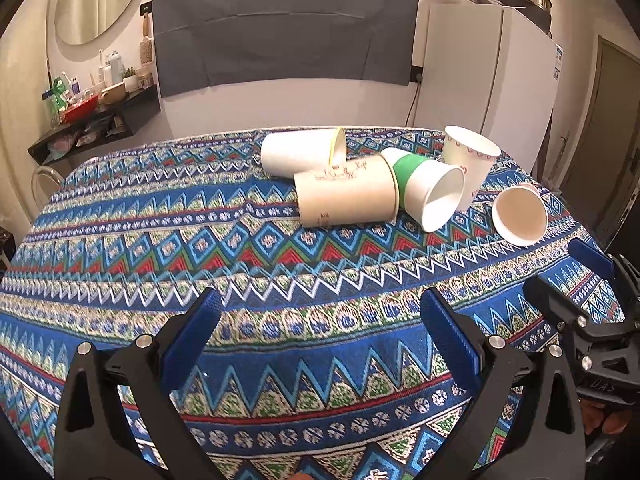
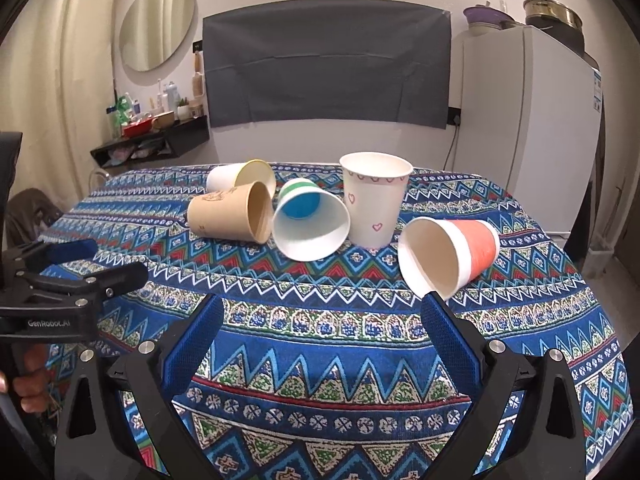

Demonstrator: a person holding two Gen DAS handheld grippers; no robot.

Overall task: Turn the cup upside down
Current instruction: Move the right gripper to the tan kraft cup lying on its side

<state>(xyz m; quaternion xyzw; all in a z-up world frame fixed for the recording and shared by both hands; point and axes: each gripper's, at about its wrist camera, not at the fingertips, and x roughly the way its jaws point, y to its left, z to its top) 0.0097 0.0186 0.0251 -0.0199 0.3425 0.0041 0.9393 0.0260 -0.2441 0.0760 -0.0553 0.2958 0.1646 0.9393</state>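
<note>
Several paper cups sit on the patterned tablecloth (image 2: 320, 340). A white cup with pink hearts (image 2: 376, 200) stands upright, mouth up; it also shows in the left wrist view (image 1: 472, 160). The others lie on their sides: an orange cup (image 2: 452, 252), a green-banded white cup (image 2: 310, 220), a brown cup (image 2: 230, 216) and a white cup with yellow inside (image 2: 240, 176). My right gripper (image 2: 320, 308) is open and empty, short of the cups. My left gripper (image 1: 320, 304) is open and empty, further back.
A white fridge (image 2: 532, 120) with pots on top stands at the back right. A dark cloth (image 2: 324, 64) hangs on the wall behind the table. A cluttered black shelf (image 2: 152, 144) and a round mirror (image 2: 156, 24) are at the back left.
</note>
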